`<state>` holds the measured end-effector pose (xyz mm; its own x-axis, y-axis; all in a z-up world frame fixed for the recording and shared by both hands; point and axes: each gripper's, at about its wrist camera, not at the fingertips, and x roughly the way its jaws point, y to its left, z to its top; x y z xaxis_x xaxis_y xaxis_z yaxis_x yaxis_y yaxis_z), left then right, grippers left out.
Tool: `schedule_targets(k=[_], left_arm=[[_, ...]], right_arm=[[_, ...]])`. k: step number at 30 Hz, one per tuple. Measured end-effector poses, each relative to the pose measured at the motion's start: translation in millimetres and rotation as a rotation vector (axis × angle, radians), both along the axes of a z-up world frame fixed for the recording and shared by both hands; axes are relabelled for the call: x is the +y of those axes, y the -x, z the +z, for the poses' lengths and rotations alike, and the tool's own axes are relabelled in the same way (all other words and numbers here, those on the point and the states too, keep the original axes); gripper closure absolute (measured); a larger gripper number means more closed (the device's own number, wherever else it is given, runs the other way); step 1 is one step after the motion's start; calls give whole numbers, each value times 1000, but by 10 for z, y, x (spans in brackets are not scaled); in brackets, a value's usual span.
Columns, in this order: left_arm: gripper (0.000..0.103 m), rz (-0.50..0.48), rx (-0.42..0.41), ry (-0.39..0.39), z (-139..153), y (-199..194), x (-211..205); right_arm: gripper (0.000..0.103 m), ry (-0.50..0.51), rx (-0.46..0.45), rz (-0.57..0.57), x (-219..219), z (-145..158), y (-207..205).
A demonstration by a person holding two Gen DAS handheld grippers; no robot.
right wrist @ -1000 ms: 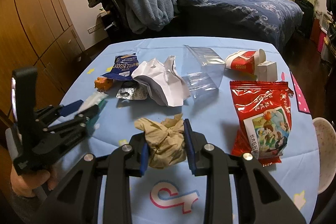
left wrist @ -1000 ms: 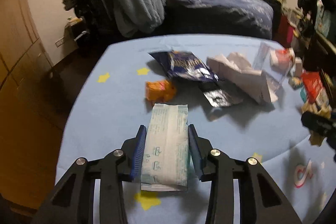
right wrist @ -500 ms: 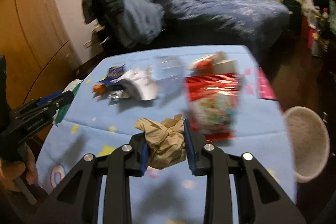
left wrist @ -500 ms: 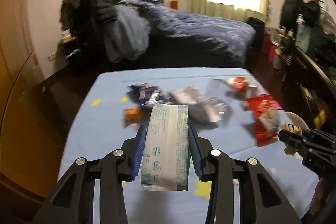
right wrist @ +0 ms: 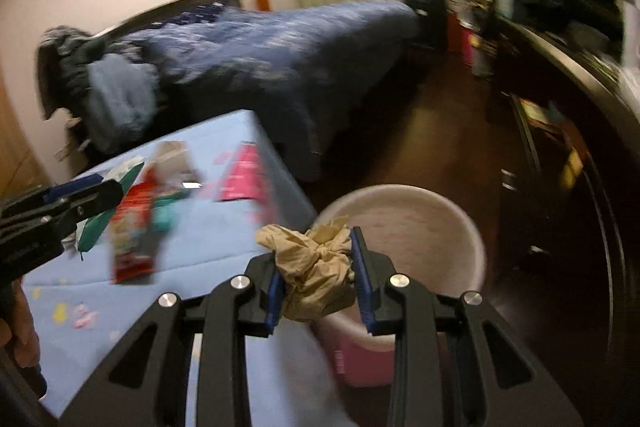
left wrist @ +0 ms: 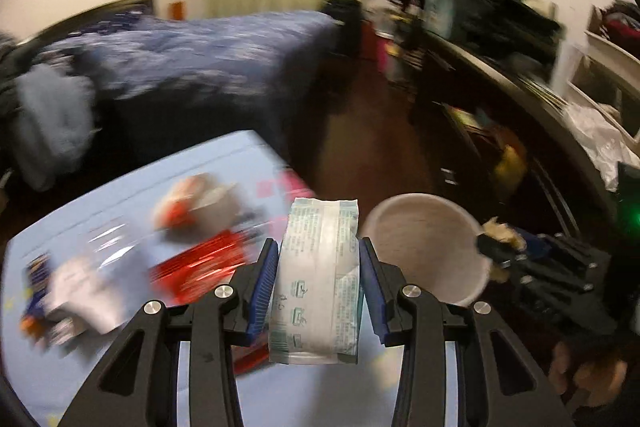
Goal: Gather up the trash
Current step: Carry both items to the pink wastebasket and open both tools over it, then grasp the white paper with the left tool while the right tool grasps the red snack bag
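My left hand-held gripper (left wrist: 319, 285) clamps a pale wet-wipe packet (left wrist: 316, 279) above the counter (left wrist: 120, 367), where blurred wrappers (left wrist: 200, 265) lie to its left. My right hand-held gripper (right wrist: 316, 281) pinches a crumpled brown paper wad (right wrist: 316, 273) at the white bin's (right wrist: 432, 227) near-left rim.

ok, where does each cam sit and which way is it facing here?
Left wrist: on the left gripper, angled down along its fingers, which clamp a white packet; beyond, table edge and bin; the right gripper and a hand show at right.
Right wrist: on the right gripper, angled down over the bin, fingers clamping a crumpled brown paper; the left gripper shows at left.
Shared: bin, table, bed.
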<state>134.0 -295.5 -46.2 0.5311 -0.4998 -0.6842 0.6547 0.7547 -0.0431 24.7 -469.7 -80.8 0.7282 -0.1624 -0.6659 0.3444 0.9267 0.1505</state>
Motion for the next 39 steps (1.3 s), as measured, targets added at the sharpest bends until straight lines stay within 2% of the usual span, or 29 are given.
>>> schedule_targets(k=[3, 8, 9, 11, 18, 22, 26, 31, 33, 36, 39], left_arm=[[62, -57, 14, -31, -133, -88, -571], [60, -107, 58, -58, -320, -214, -1133], [57, -115, 69, -56, -349, -239, -1185], [32, -124, 91, -54, -405, -292, -1324], [28, -121, 114, -29, -464, -346, -1503], [25, -104, 92, -14, -398, -299, -1374], [21, -52, 55, -2, -265, -190, -1063], [11, 73, -49, -30, -98, -41, -453], [8, 123, -84, -51, -64, -2, -190], [7, 225, -129, -93, -35, 2, 252], [4, 356, -166, -132, -29, -41, 762]], right_arm=[[72, -32, 21, -34, -312, -168, -64], [70, -75, 58, -52, -636, -428, -248], [68, -79, 63, -58, -688, -481, -274], [59, -93, 57, -61, -748, -538, -305], [47, -109, 59, -81, -896, -675, -314], [43, -106, 60, -80, -899, -678, -302], [39, -98, 39, -54, -761, -565, -249], [29, -53, -6, 28, -374, -283, -187], [22, -36, -22, 74, -177, -155, -172], [11, -4, -31, 142, 167, 31, -178], [5, 40, -35, 213, 575, 192, -205]])
